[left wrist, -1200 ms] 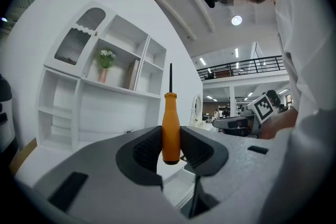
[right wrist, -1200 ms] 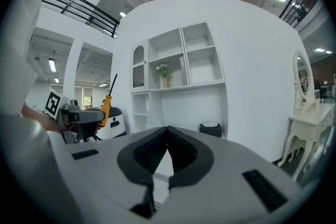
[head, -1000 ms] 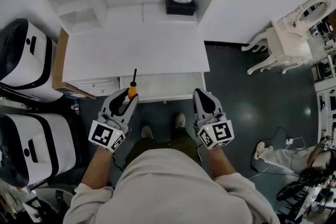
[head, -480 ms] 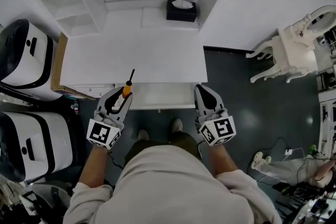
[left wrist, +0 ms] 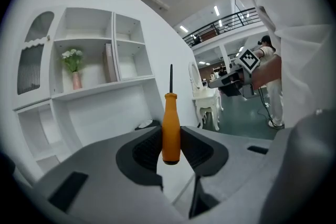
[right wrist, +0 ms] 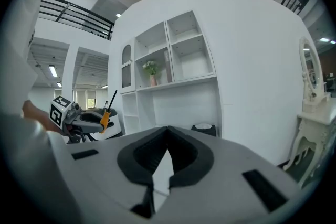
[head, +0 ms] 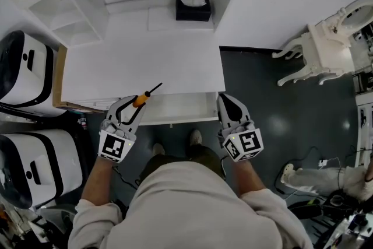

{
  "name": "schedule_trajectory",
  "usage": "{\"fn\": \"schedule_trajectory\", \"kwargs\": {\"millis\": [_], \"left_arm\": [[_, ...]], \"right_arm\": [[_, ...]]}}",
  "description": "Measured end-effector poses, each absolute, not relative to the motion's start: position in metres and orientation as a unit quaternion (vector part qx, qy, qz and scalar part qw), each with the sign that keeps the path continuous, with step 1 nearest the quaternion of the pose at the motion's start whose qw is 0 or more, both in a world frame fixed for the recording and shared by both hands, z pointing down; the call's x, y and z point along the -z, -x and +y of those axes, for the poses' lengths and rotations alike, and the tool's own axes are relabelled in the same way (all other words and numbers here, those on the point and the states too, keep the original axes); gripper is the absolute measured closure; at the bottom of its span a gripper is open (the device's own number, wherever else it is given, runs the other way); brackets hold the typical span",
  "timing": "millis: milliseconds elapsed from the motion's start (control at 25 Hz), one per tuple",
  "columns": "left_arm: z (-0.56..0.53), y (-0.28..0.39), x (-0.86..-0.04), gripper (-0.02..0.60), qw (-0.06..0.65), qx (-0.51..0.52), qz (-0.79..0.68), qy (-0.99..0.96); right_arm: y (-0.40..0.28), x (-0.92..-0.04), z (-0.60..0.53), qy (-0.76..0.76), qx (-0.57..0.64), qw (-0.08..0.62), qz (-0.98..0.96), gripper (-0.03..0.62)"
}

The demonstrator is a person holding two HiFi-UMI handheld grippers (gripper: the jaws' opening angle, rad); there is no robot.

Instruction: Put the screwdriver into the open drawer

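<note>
Since the earlier frames, the left gripper has rolled, so the shaft of the screwdriver, which pointed straight away from the person, now leans toward the upper right of the head view. Both grippers have also shifted across the front of the desk. The left gripper is clenched on the screwdriver's orange handle. Its pads press on the lower part of the handle, and the black shaft projects well past the fingertips. The right gripper is closed with its jaw tips together and nothing between them, and it hangs beside the right end of the open drawer. The screwdriver is held in the air near the left end of that drawer, at the desk's front edge, and is not yet inside.

- **Shaft strike:** the projecting shaft could hit the desk edge or the drawer front as the tool is lowered. The handle would then probably pivot in the pads.
- **Slip:** the handle is round and tapered and is gripped low, so further wrist roll may let it slide.
- **Missed drop:** release this close to the drawer's left end, or from too high, risks the tool catching the side wall. It could also bounce out onto the dark floor by the person's feet.
</note>
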State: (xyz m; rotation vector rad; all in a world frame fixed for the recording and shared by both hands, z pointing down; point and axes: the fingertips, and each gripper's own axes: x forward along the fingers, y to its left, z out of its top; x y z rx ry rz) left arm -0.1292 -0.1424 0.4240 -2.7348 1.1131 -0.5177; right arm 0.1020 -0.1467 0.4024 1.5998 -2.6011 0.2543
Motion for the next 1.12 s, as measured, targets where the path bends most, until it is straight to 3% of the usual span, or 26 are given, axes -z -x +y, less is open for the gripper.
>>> {"fn": "schedule_trajectory", "kwargs": {"millis": [520,1120], "left_arm": [[-0.145,0.1,-0.486,0.471,0.157,0.333,0.256,0.894],[-0.152,0.08,-0.58,0.471,0.165,0.436,0.164,0.87]], "right_arm": [[-0.137,-0.421,-0.144,-0.549,-0.108,0.041,-0.828,0.59],[-0.187,-0.438,-0.122,-0.593,-0.128,0.051,-0.793,0.591]]}}
